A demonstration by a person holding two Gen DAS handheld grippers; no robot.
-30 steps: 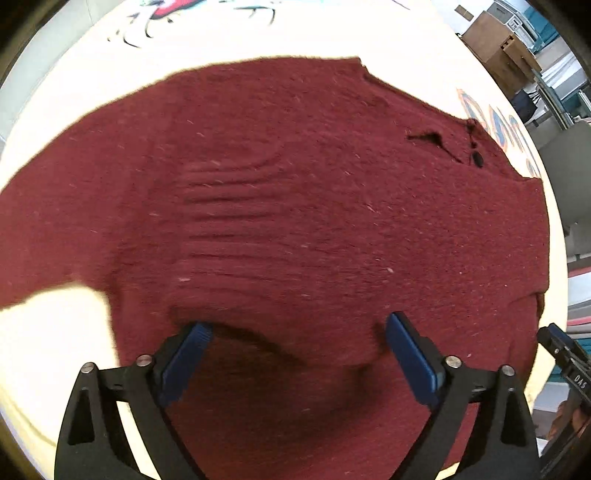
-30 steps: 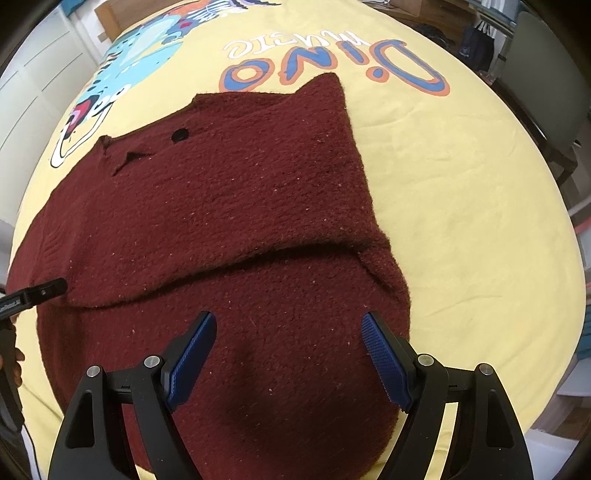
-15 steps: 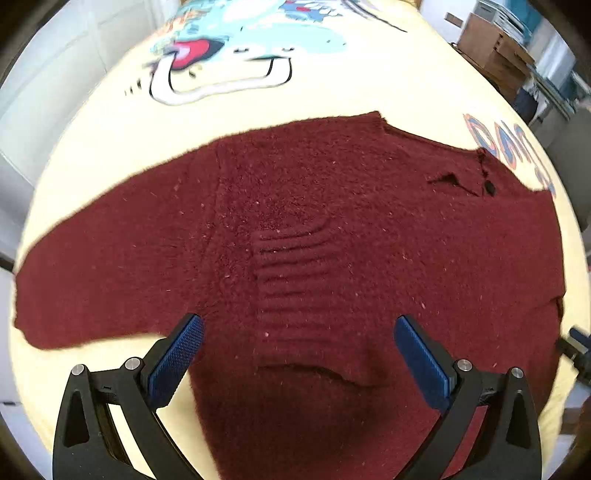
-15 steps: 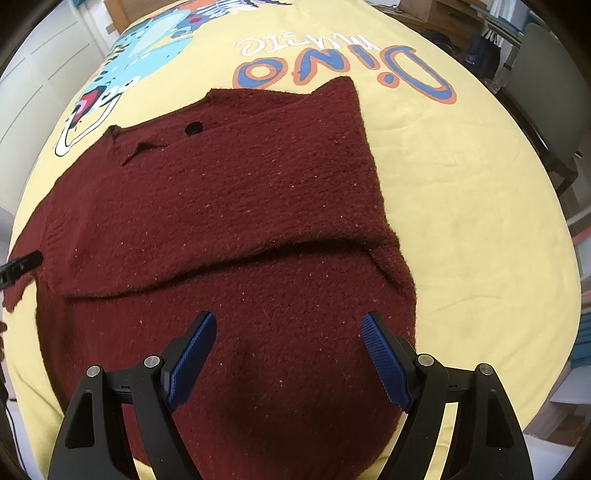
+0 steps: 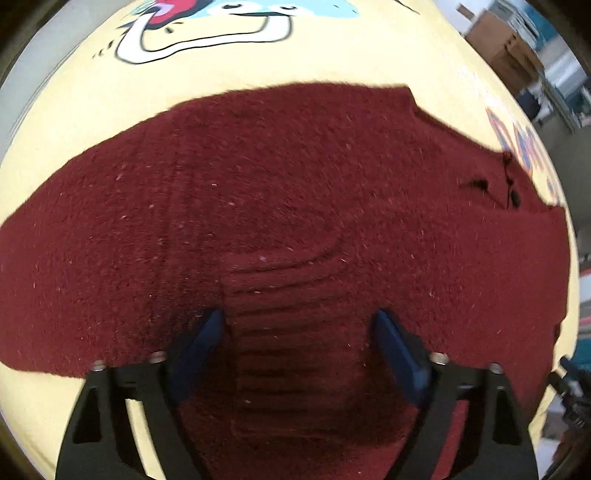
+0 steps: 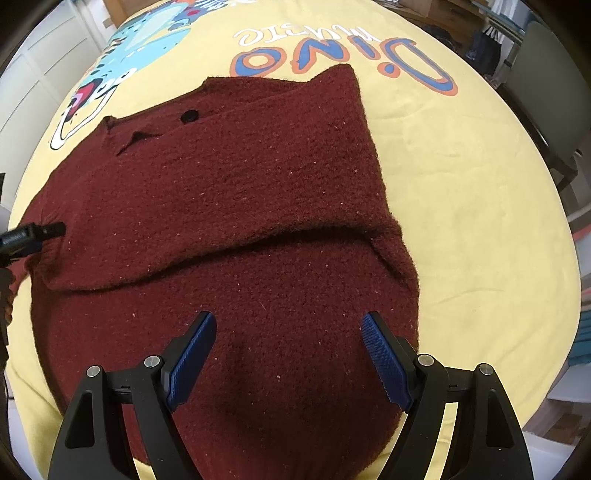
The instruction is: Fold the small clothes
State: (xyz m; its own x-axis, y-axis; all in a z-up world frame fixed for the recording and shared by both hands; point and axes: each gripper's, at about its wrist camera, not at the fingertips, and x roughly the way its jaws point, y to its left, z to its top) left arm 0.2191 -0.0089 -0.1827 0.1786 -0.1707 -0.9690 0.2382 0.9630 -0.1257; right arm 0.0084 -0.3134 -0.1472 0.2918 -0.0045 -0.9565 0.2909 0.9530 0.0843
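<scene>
A dark red knitted sweater (image 5: 295, 184) lies flat on a yellow cover, with its buttoned neck (image 6: 188, 116) toward the far side. One sleeve is folded across the body, and its ribbed cuff (image 5: 295, 295) lies on top. My left gripper (image 5: 297, 328) points down over that cuff. Its jaws are closing with the cuff between them, and the blue pads (image 5: 207, 332) stand at the cuff's two edges. My right gripper (image 6: 288, 332) hangs open above the sweater's lower body (image 6: 280, 302), gripping nothing. The left gripper's tip (image 6: 33, 236) shows at the sweater's left edge in the right wrist view.
The yellow cover (image 6: 461, 203) carries a dinosaur drawing (image 5: 207, 33) and "Dino" lettering (image 6: 332, 55). A grey chair (image 6: 546, 74) stands past its right edge. Cardboard boxes (image 5: 498, 44) and white cupboard doors (image 6: 40, 55) lie beyond the cover.
The left gripper has come down closer over the ribbed cuff and its jaws have narrowed around it. The right gripper has stayed where it was.
</scene>
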